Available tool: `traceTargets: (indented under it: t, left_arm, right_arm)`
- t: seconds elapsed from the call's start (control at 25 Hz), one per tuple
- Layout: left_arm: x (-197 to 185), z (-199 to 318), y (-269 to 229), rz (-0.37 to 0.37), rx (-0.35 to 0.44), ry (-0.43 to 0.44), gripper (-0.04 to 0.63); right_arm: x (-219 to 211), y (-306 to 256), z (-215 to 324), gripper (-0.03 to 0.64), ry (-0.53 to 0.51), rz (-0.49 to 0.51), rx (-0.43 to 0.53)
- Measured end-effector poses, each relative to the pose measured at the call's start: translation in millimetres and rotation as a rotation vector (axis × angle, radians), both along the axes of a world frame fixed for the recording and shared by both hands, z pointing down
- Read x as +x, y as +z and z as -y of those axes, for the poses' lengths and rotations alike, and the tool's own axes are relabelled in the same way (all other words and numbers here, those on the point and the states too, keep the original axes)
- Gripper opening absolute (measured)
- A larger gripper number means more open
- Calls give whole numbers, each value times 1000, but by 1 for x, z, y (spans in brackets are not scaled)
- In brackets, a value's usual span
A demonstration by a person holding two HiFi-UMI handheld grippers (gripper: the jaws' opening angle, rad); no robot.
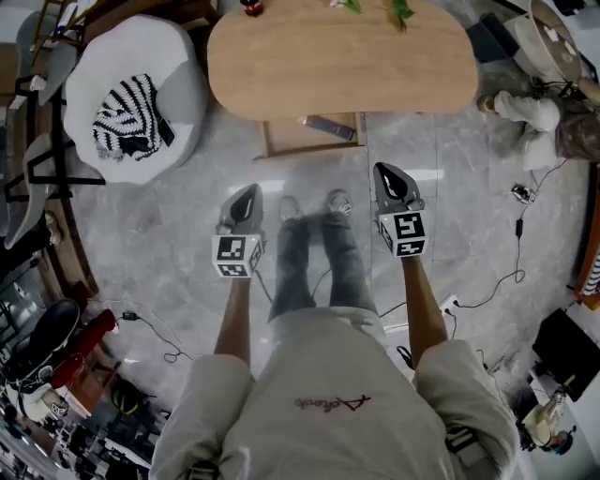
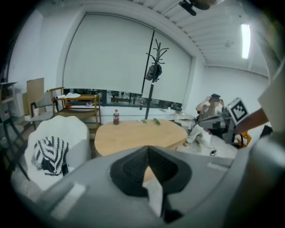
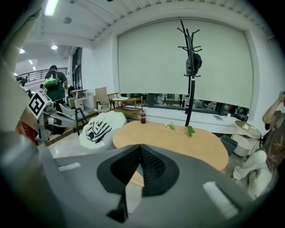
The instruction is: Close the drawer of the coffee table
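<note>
Grippers number two, one in each of your hands. The left gripper (image 1: 251, 190) and the right gripper (image 1: 383, 170) both have their jaws pressed fully together, gripping nothing, above the floor (image 1: 178, 206) and well apart from the one table (image 1: 342, 61). Its one drawer (image 1: 291, 137) stands pulled out from under the near edge, one dark item (image 1: 329, 127) inside. On top are one bottle (image 1: 251, 7) and two leaves (image 1: 401, 11). One chair (image 1: 173, 56) holds one striped cushion (image 1: 127, 114).

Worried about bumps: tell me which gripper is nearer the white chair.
Left. The left gripper is below and right of the white chair in the head view; the right gripper lies farther right.
</note>
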State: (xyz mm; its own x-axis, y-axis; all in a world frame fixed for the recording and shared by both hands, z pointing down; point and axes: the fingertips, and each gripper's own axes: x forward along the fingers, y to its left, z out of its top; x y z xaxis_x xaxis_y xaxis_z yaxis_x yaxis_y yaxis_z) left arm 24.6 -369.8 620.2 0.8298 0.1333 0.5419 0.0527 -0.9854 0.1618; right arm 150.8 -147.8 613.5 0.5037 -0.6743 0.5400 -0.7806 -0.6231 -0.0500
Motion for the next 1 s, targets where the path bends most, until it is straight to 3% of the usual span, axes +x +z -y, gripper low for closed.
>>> traceTargets:
  t: [0.2,0.48,1.0]
  left_arm:
    - [-9,9,45,25,-20,50,3]
    - [-34,27,114,61,-25,60,3]
    - [-30,51,276,132,-28,-12,8]
  right_arm:
    - [-18,43,5,6,71,34,-15]
    - [-52,110,11,6,91,81,-48]
    - [-24,266,3,6,111,134,-89]
